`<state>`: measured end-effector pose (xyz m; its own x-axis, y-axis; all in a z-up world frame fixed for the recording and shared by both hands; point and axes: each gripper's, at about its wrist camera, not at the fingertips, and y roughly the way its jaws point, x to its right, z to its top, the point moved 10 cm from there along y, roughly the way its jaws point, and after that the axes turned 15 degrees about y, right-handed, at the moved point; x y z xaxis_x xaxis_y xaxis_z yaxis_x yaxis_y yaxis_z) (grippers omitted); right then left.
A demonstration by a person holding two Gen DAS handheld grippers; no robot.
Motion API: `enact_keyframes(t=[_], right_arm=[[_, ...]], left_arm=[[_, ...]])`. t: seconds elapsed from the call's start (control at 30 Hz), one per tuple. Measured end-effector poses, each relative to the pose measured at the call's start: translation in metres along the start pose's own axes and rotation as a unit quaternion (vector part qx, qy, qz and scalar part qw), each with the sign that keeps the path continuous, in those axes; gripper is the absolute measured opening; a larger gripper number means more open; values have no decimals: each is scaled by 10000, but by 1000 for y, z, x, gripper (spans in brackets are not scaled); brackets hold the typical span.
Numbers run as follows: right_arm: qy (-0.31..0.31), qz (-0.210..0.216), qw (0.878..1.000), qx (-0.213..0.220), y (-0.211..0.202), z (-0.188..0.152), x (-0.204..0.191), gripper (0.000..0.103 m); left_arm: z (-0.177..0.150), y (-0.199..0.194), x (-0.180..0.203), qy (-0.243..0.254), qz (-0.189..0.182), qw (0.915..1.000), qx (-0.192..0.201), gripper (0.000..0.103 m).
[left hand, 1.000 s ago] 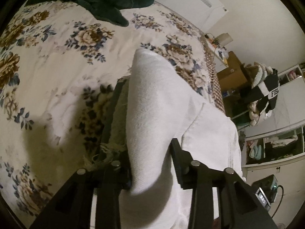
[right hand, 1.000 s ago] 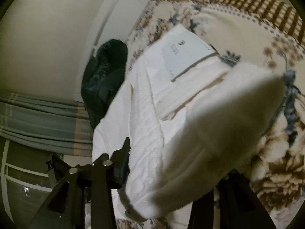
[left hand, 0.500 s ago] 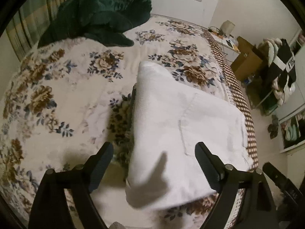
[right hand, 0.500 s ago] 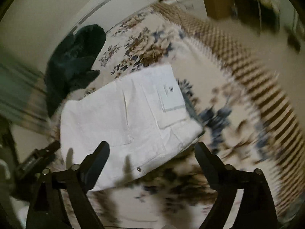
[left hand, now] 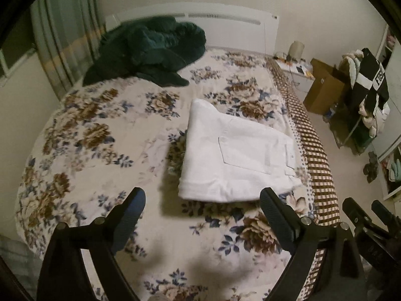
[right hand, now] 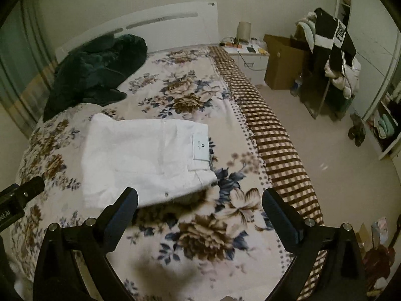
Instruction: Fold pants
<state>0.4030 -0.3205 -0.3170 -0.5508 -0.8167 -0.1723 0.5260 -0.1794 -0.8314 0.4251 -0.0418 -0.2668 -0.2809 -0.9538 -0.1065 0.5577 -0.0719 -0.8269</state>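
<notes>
The white pants (left hand: pixel 233 155) lie folded into a flat rectangle on the floral bedspread (left hand: pixel 100 135), back pocket up. They also show in the right wrist view (right hand: pixel 145 160), with a brand patch on the waistband. My left gripper (left hand: pixel 201 209) is open and empty, held above the bed just short of the pants' near edge. My right gripper (right hand: pixel 199 209) is open and empty, above the bed in front of the pants. Nothing touches the pants.
A dark green blanket (left hand: pixel 147 50) is heaped by the white headboard (left hand: pixel 225 22). The bed's checked edge (right hand: pixel 270 135) runs along the right. Beyond it stand a nightstand (right hand: pixel 250 57), a cardboard box (right hand: pixel 283 62) and a clothes rack (right hand: pixel 333 57). Curtains (left hand: pixel 62 50) hang at the left.
Both grippers let go of the white pants, opened wide, and drew back and up from the bed. The pants now lie flat and folded.
</notes>
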Motion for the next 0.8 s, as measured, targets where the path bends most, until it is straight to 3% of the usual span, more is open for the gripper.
enact_keyframes(t=[0.33,0.6,0.8], right_arm=[[-130,502,9976,455,-163,-37,38,101],[-395,837,9916,904,-292,-56,49,101],[-511,969,9887,1021,-351,-68,45,101]], left_arm=[[-41,-140,26,52,334,9979,545,93],[-53,-206,31,-60,426,9954,853,93],[-60,-235,27,-36,503,9935,1018,93]])
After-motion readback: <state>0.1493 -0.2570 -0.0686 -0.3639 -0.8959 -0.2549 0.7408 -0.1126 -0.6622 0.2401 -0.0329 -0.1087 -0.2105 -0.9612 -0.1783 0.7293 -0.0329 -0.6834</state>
